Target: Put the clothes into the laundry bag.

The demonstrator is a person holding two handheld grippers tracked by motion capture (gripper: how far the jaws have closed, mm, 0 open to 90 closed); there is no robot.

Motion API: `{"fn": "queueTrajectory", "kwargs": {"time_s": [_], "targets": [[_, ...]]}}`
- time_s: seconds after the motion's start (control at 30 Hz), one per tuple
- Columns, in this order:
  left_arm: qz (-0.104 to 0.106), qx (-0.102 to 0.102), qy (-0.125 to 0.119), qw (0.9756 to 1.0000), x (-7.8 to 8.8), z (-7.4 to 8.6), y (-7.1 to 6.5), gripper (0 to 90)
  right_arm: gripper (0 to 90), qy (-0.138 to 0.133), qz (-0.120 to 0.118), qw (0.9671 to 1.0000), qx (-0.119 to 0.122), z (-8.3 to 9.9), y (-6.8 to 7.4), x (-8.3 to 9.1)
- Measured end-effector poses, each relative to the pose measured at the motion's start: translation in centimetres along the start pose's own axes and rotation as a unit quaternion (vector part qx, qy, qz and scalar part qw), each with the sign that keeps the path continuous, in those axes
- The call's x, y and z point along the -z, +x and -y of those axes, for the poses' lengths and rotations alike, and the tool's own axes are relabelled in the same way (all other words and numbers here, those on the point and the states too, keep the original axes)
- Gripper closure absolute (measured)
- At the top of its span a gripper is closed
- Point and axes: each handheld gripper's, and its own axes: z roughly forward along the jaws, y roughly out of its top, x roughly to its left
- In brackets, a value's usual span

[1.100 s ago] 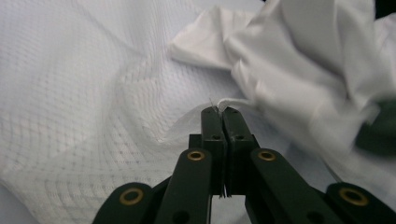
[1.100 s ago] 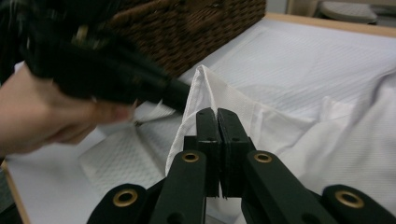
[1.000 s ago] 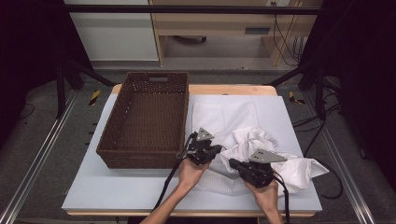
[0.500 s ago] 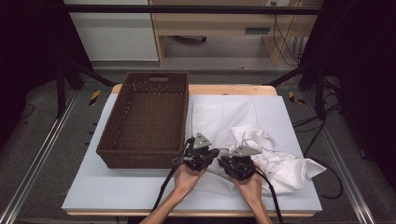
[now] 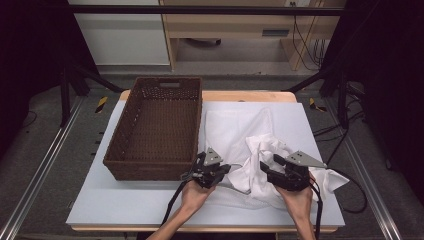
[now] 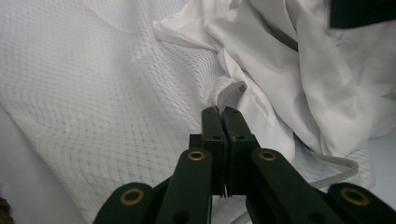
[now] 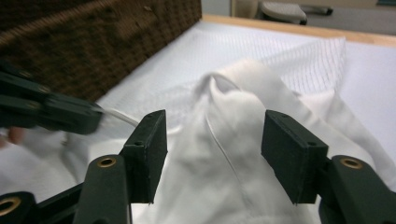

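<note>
L gripper (image 6: 219, 116) stays pinched on cloth (image 5: 260, 150) hem; R gripper (image 7: 212, 154), jaws just opening, empty, should regrip a corner w/o tugging.

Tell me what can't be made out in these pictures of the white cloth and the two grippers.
- White cloth: its near edge, high view, hidden behind both grippers and hands.
- Left gripper: how much edging it pinches, left gripper view, hidden between shut jaws.
- Right gripper: whether cloth touches its pads, right gripper view, blurred.
- Basket: cut off by the right gripper view's top edge.
</note>
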Motion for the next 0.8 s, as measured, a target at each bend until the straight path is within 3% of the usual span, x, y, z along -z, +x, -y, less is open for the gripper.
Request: {"fn": "queueTrajectory", "kwargs": {"time_s": [0.07, 0.2, 0.23, 0.3, 0.37, 0.47, 0.53, 0.63, 0.8], "targets": [[-0.001, -0.001, 0.001, 1.0000, -0.1, 0.1, 0.0, 88.4, 46.5, 0.019, 0.010, 0.9997, 0.009, 0.5, 0.0, -1.0], [0.001, 0.005, 0.001, 1.0000, -0.2, 0.1, 0.0, 88.4, 83.0, 0.048, -0.001, 0.9988, 0.007, 1.0, 0.0, -2.5], [0.000, 0.005, 0.001, 1.0000, -0.3, 0.0, 0.0, 88.4, 86.2, 0.046, -0.004, 0.9989, 0.007, 1.0, 0.1, -2.5], [0.000, 0.009, 0.000, 1.0000, -0.3, -0.2, 0.1, 88.4, 87.5, 0.035, -0.011, 0.9993, 0.010, 0.8, 0.2, -2.0], [0.001, 0.016, -0.003, 0.9999, -0.3, -0.6, 0.3, 88.4, 87.7, 0.013, -0.040, 0.9989, 0.020, 0.7, 0.6, -1.2], [0.004, 0.025, -0.009, 0.9996, -0.4, -1.5, 0.4, 88.4, 87.7, 0.003, -0.103, 0.9943, 0.027, 0.7, 1.6, -0.4], [0.008, 0.031, -0.016, 0.9994, -0.3, -2.1, 0.3, 88.5, 87.6, 0.014, -0.140, 0.9894, 0.036, 1.0, 2.7, -0.7], [0.004, 0.027, -0.026, 0.9993, 0.1, -3.1, -0.1, 88.6, 87.5, 0.040, -0.162, 0.9843, 0.058, 1.5, 4.3, -1.9], [0.002, 0.021, -0.036, 0.9991, 0.7, -4.4, -0.6, 88.7, 87.5, 0.086, -0.160, 0.9807, 0.074, 2.1, 5.9, -4.5]]}}
